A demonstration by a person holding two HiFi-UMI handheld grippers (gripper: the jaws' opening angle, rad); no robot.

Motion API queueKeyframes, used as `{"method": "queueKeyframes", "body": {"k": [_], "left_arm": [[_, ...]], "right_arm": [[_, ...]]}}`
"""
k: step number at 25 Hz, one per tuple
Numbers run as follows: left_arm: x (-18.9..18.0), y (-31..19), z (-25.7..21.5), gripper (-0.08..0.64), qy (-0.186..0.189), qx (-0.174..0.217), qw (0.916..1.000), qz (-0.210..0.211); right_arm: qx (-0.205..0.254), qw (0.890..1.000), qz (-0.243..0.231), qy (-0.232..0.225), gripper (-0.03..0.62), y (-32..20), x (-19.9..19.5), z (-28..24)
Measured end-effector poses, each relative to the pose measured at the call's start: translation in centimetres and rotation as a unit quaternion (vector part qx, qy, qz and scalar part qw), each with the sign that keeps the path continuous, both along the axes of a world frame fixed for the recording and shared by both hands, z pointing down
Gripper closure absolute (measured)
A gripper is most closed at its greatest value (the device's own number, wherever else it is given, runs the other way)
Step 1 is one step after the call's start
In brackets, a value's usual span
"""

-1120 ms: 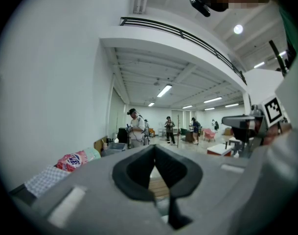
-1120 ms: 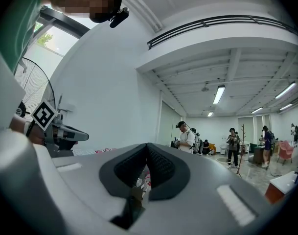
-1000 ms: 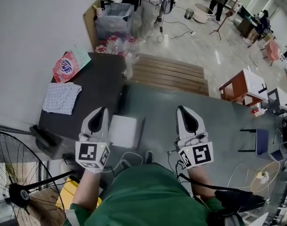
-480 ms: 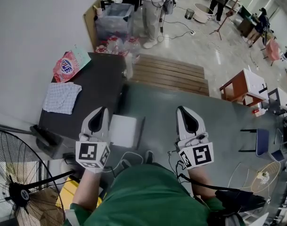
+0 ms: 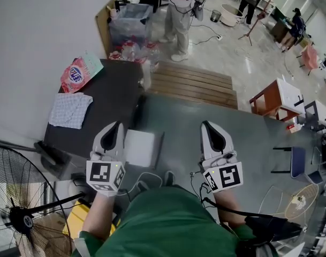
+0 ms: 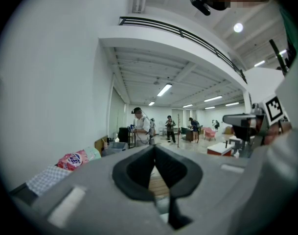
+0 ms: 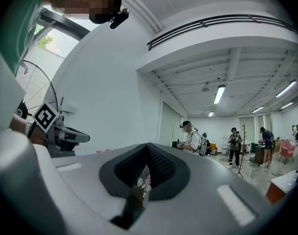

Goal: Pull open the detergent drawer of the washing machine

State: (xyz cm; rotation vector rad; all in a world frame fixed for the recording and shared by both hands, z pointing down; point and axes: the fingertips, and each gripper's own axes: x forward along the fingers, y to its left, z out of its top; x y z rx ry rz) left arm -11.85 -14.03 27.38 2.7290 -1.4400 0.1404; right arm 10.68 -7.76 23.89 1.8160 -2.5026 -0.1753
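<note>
The pink bag [image 5: 75, 75] bears a blue logo too small to read

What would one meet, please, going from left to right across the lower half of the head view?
Fan, left gripper, white box, right gripper, blue chair.

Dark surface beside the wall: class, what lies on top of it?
A pink bag and a checked cloth lie on the dark surface; anything under them is covered.
</note>
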Motion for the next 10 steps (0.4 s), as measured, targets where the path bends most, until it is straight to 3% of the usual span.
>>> {"method": "queueKeyframes", "body": {"k": [10], "left_arm": [[0.36,0.11,0.04,0.561,-0.002,-0.003,1.0,0.0]], "right_arm": [[-0.001,1.0,0.0,-0.003,0.591,0.1,0.38,0.0]]}}
